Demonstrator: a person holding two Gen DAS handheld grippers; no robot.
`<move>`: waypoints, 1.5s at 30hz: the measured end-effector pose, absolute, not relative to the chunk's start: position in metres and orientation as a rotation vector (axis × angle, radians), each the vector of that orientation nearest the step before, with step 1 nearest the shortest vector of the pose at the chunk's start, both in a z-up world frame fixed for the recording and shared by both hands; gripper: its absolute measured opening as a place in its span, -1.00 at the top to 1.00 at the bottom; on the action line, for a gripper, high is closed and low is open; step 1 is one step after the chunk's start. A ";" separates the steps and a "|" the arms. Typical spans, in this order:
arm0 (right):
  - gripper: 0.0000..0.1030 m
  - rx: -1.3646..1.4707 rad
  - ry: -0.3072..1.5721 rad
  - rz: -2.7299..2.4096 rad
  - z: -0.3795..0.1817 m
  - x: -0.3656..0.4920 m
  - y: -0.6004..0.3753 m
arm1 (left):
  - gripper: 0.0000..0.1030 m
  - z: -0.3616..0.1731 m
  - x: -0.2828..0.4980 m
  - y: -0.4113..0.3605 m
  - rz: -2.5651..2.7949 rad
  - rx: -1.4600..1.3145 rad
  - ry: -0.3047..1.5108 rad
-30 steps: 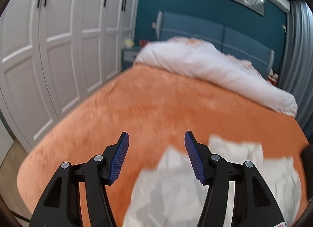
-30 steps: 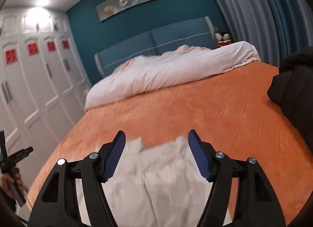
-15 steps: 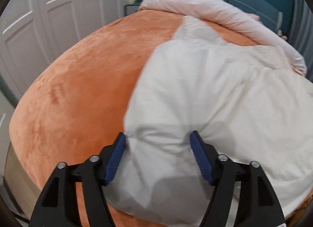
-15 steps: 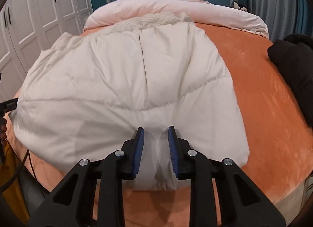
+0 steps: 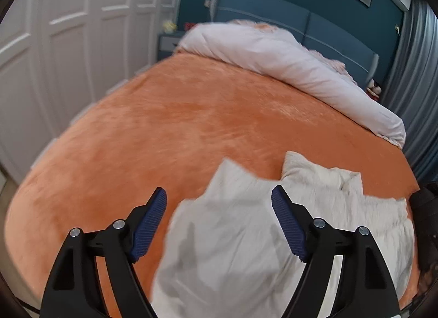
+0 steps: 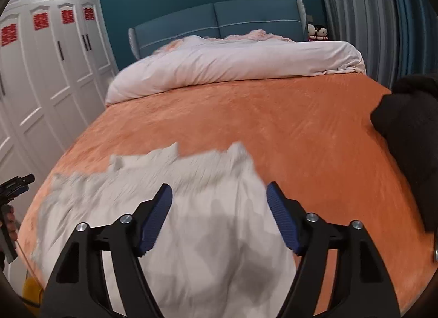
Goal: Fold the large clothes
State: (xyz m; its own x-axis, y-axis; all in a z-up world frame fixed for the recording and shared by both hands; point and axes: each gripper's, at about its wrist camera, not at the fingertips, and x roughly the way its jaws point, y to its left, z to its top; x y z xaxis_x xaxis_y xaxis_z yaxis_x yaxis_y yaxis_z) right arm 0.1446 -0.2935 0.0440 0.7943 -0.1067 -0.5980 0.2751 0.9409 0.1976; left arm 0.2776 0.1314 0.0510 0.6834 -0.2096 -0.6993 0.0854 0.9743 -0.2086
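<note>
The white padded coat (image 5: 241,246) lies on the near part of the orange bedspread (image 5: 175,126), motion-blurred, its near hem toward the foot edge of the bed and its far, ragged edge (image 6: 175,153) stopping well short of the bed's middle. Beyond the coat the bedspread is bare up to the rolled pale duvet (image 6: 232,63). The left gripper (image 5: 219,219) hangs over the coat's left side with its jaws wide apart; they have just been opening, and the blue pads (image 5: 149,229) press on nothing. The right gripper (image 6: 219,214) stands over the coat's right part, its jaws just sprung wide too, with fabric seen between them but not clamped. To the right of the coat a dark garment (image 6: 408,126) sits at the bed's edge. Left of the bed stand white wardrobe doors (image 6: 54,77); behind the duvet are a blue headboard (image 6: 219,19), a teal wall and grey curtains (image 6: 364,11).
</note>
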 end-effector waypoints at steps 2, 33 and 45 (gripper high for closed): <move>-0.44 0.304 0.662 -0.217 0.031 0.169 -0.300 | -0.48 0.032 0.306 0.126 -0.196 -0.208 0.890; 0.81 0.295 0.530 -0.240 0.024 0.183 -0.271 | 0.63 0.022 0.310 0.085 -0.077 0.009 0.737; 0.91 0.086 0.712 -0.006 -0.024 0.220 -0.154 | 0.32 -0.013 0.265 -0.010 -0.282 0.032 0.811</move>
